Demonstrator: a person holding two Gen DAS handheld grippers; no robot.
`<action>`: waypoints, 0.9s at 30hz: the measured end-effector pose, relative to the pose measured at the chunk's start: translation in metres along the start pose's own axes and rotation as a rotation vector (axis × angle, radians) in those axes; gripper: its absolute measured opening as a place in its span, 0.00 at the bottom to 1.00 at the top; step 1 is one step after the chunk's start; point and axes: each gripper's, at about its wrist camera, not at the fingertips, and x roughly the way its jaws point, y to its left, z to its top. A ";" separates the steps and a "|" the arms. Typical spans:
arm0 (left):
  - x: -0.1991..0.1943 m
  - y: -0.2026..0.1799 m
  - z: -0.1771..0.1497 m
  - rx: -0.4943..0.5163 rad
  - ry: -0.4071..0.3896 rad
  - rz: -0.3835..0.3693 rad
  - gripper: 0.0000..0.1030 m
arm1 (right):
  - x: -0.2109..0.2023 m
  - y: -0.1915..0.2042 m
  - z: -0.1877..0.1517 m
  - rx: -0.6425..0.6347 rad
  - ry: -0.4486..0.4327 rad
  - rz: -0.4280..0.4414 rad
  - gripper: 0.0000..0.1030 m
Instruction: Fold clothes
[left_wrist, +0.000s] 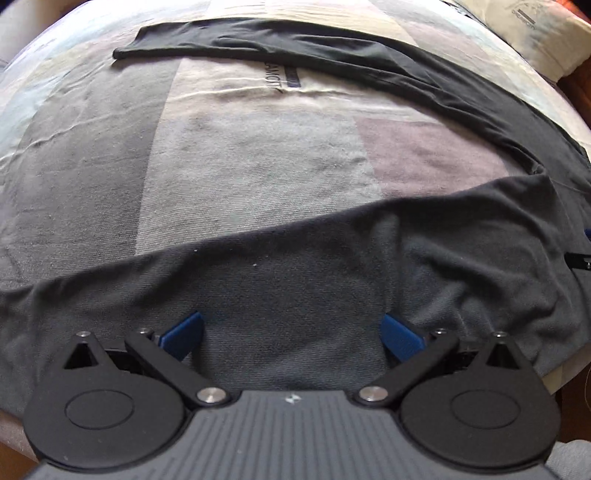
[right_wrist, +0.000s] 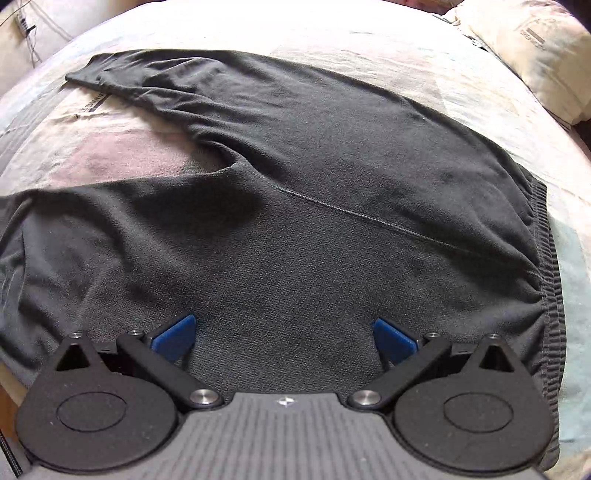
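Dark grey sweatpants lie spread flat on a bed, legs apart in a V. The ribbed waistband is at the right in the right wrist view. The near leg runs across the left wrist view, and the far leg stretches to the top left. My left gripper hovers open just over the near leg, its blue fingertips wide apart with only cloth below. Above the seat of the pants my right gripper is open too, and nothing is held.
The bedspread has grey, white and mauve patches with printed lettering. A pale pillow lies at the far right. Cables hang at the upper left in the right wrist view. The bed's near edge shows at the lower left.
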 end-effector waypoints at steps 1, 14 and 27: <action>-0.002 0.010 0.002 -0.041 0.004 0.006 0.99 | 0.000 -0.001 0.000 -0.004 0.001 0.004 1.00; -0.023 0.153 0.007 -0.479 -0.029 0.182 0.97 | 0.001 0.000 -0.001 -0.010 -0.002 0.005 1.00; -0.002 0.174 0.029 -0.478 0.005 0.238 0.99 | 0.000 -0.001 -0.005 -0.021 -0.017 0.006 1.00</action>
